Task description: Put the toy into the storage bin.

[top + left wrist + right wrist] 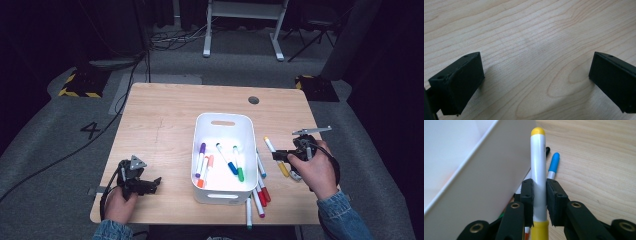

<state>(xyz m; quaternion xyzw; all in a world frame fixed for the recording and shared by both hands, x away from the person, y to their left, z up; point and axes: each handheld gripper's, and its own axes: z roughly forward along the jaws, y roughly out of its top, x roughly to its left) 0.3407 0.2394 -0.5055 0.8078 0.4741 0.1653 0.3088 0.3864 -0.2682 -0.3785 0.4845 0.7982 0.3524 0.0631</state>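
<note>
yellow marker (538, 170) clamped in right gripper (539, 197), left gripper (536, 82) wide & empty, 4 markers in white bin (204, 125).

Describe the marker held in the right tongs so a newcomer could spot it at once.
Start at the white bin on the wooden table, then look just past its right wall. There the right tongs clamp a white-barrelled marker; its yellow ends and lifted position distinguish it from the markers lying beside the bin.
</note>
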